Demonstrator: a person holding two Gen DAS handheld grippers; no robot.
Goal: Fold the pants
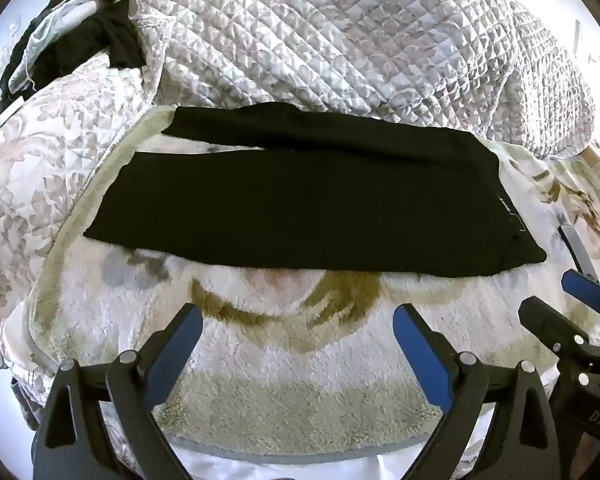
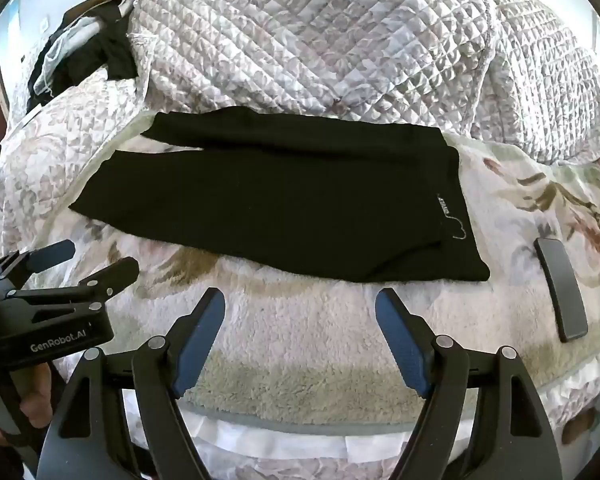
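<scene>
Black pants (image 1: 308, 200) lie flat across a fleecy floral blanket (image 1: 284, 344), waistband to the right, legs to the left with a slit between them. They also show in the right wrist view (image 2: 292, 200). My left gripper (image 1: 298, 320) is open and empty, just short of the pants' near edge. My right gripper (image 2: 300, 308) is open and empty, near the waist end. Each gripper shows at the edge of the other's view: the right gripper (image 1: 572, 292) and the left gripper (image 2: 96, 256).
A quilted bedspread (image 1: 340, 40) is heaped behind the pants. Dark clothes (image 1: 84, 44) lie at the back left. A black phone-like slab (image 2: 560, 288) lies on the blanket to the right of the waistband. The blanket's front edge (image 2: 300, 432) is near me.
</scene>
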